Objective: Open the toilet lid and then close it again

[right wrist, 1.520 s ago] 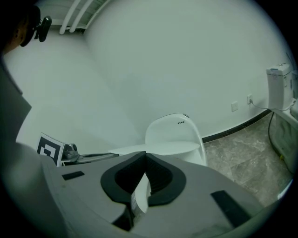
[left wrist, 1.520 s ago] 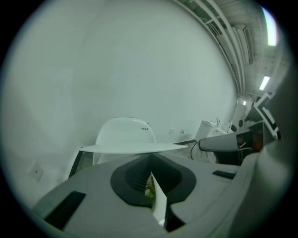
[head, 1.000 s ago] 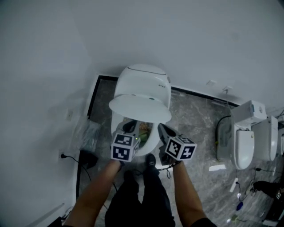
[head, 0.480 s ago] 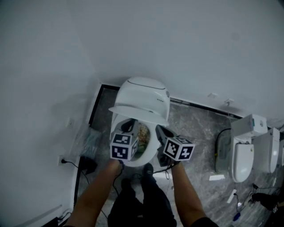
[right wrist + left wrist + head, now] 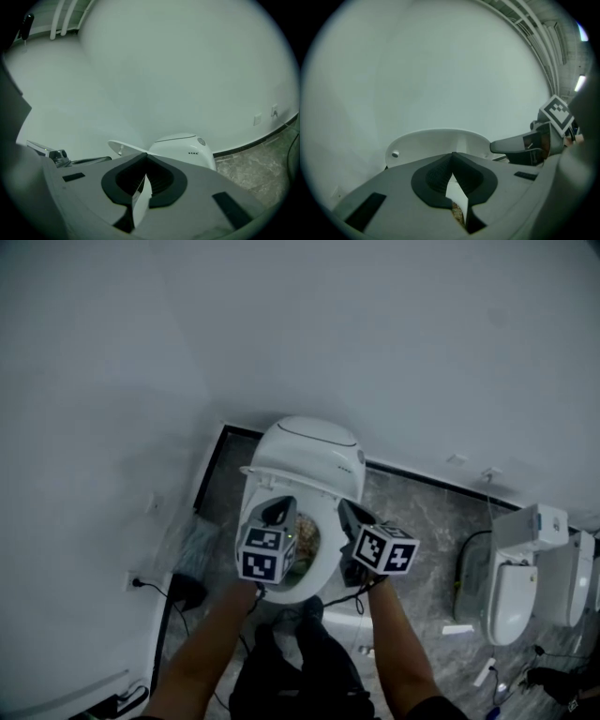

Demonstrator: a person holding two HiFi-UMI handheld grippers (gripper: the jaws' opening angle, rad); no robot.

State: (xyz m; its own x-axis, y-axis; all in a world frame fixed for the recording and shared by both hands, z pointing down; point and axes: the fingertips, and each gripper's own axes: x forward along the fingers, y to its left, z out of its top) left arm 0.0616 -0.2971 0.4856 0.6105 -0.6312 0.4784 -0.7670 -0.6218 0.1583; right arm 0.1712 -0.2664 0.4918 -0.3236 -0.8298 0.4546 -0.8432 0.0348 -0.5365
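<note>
At a white toilet (image 5: 314, 442) against the wall, you hold both grippers over the open bowl (image 5: 323, 563). The toilet lid (image 5: 302, 482) stands raised and leans back toward the tank, just beyond both pairs of jaw tips. Your left gripper (image 5: 278, 511) points at the lid's underside on its left part, jaws closed tip to tip with nothing gripped. Your right gripper (image 5: 346, 513) sits near the lid's right edge, jaws likewise pressed together and empty. Seen from the left gripper view, the lid's pale underside rises directly behind the tips; from the right gripper view its rim shows edge-on just left of the jaws. Whether either gripper touches the lid cannot be told.
</note>
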